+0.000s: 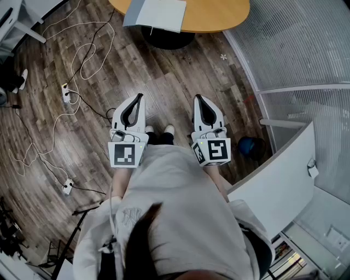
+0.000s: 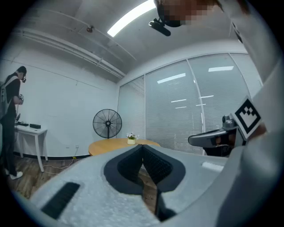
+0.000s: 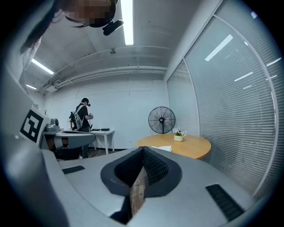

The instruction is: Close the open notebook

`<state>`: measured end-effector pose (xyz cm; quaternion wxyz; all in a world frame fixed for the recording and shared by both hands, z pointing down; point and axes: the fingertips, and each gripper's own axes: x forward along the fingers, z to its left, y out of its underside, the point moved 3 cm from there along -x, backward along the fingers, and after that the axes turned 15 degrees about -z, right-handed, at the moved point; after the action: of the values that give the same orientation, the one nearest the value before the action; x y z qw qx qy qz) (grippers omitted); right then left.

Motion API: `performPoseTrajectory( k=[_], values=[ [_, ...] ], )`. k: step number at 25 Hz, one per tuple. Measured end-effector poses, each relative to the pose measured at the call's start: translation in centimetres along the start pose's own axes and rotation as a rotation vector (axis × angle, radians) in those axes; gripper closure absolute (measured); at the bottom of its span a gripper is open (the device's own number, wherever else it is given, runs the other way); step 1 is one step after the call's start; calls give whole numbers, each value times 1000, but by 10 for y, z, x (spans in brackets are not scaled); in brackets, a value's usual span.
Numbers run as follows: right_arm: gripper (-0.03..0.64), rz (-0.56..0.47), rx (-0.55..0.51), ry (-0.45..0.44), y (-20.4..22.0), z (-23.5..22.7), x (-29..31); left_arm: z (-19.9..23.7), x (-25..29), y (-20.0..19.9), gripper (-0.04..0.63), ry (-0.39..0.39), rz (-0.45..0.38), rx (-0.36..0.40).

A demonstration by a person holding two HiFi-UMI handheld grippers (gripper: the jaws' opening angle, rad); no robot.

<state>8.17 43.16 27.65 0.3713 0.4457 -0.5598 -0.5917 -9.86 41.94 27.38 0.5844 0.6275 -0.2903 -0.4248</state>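
Head view is showing me holding both tongs out side by side over the wooden floor [image 1: 164, 82], my left gripper [image 1: 140, 97] pressing its jaws together on nothing and my right gripper [image 1: 197, 98] doing the same. The notebook [image 1: 158, 12] is lying on the near edge of the round wooden table [image 1: 219, 13], far ahead of both tips and well apart from them. In the right gripper view a small flower pot [image 3: 179, 137] is sitting on the table's far side, with a fan [image 3: 161, 119] standing beyond it.
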Motion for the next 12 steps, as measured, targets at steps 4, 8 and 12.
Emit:
performPoseTrajectory(
  k=[4,8,12],
  values=[
    [615,-1,-3,14,0,5,-3,2,-4,0,578,17,-4,14],
    [615,0,-17,13,-3,13,-5,6,-9,-4,578,21,-9,7],
    [615,1,-30,16,-3,19,-6,9,-13,-6,578,30,-17,5]
  ],
)
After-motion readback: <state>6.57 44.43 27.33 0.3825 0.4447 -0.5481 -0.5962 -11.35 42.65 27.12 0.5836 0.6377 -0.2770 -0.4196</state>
